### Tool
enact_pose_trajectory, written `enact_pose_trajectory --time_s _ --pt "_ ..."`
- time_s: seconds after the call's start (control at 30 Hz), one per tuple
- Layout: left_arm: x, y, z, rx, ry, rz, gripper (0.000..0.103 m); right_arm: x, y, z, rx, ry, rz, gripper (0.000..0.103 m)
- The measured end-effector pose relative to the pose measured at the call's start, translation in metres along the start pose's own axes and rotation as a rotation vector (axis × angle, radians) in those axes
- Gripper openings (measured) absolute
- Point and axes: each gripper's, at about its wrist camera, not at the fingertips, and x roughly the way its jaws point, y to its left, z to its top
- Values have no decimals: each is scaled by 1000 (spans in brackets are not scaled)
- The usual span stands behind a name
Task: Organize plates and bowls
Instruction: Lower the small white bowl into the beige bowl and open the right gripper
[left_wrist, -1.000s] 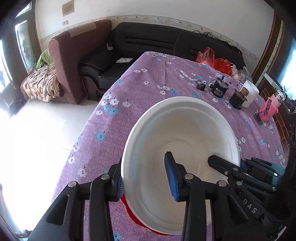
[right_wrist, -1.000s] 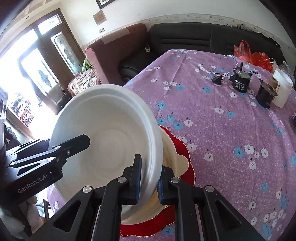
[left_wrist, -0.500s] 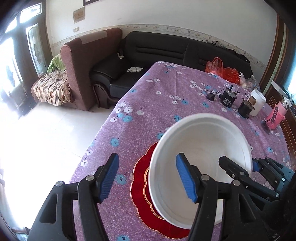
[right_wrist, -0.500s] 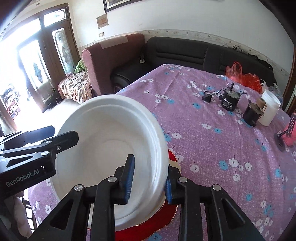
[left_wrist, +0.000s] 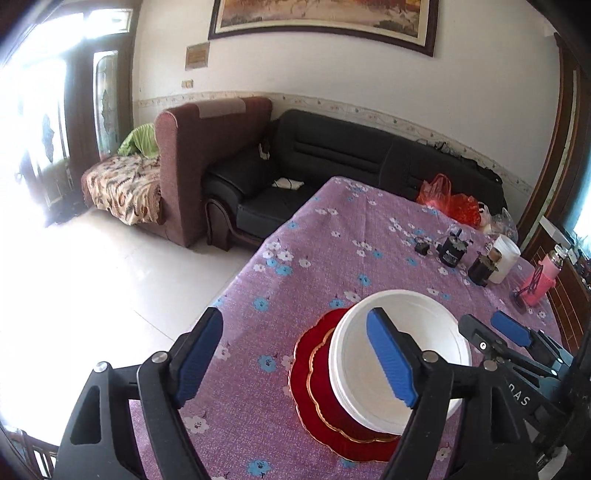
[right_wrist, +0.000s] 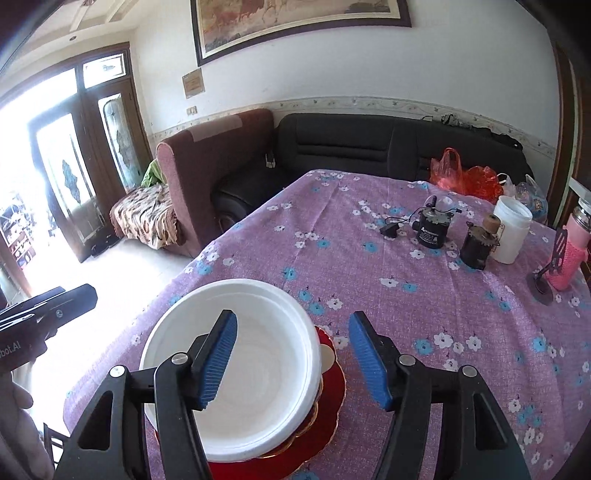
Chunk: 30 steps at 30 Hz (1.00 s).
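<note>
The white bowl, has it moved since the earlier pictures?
Yes. The white bowl has come down out of the tilted grip and now sits level on the red plate, which stays on the purple tablecloth.

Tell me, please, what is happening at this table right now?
A person with a gripper in each hand is stacking dishes. The white bowl now sits on the red plates on the purple flowered tablecloth. The jaws of both the left gripper and the right gripper are opening, with nothing pressed between them.
</note>
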Motion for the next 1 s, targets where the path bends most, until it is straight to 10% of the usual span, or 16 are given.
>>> enact_pose_trajectory --time_s 0.33,1.0 --pt "-51 -33 -30 36 -286 258 103 -44 -3 -38 71 -128 -35 81" --pt "-79 -52 -51 -5 -188 192 103 -94 -5 -94 161 -152 -92 90"
